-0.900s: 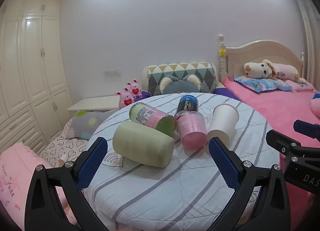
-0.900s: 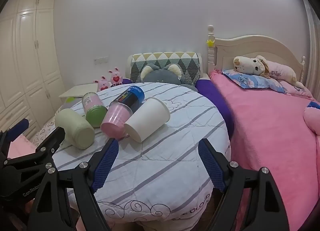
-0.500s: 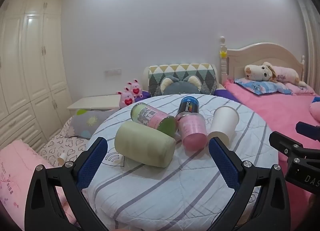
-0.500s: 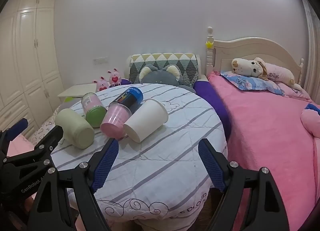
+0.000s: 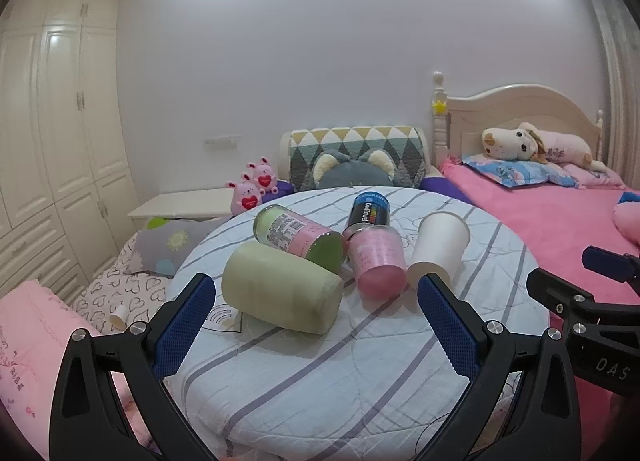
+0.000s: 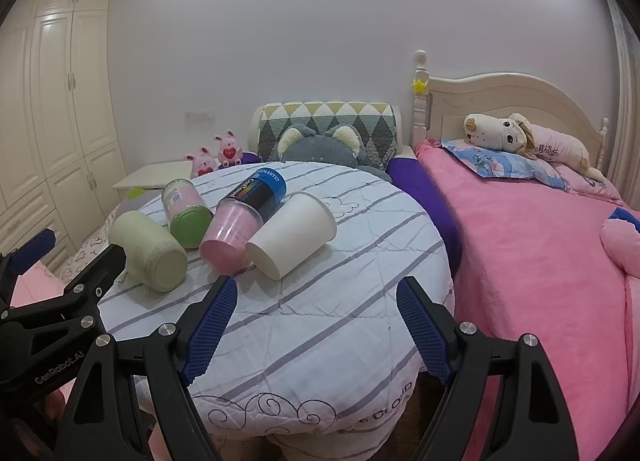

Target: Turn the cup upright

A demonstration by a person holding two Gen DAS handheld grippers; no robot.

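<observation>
Five containers lie on their sides on the round table (image 5: 360, 365) under its striped cloth, all ahead of both grippers. The left gripper (image 5: 316, 325) hangs with its blue pads spread wide, pinching nothing; just beyond its left pad lies the pale green cup (image 5: 280, 293), and beyond its right pad the white paper cup (image 5: 438, 249), its base pointing back at the gripper. Between them sit the pink cup (image 5: 376, 261), the green-lidded jar (image 5: 298, 235) and, farther off, the dark blue canister (image 5: 370, 209), which touches the pink cup's far end. In this view the right gripper's body enters from the right edge.

The right gripper (image 6: 316, 325) is likewise spread and holds nothing. From here the white paper cup (image 6: 292, 233) lies straight ahead, its base turned toward the camera and its mouth pointing away right. This view shows the flat base of the pale green cup (image 6: 154, 255), which the left view shows only obliquely, and the left gripper's body (image 6: 60, 301) low on the left, beside that cup. The pink bed (image 6: 540, 261) lies to the right of the gripper
</observation>
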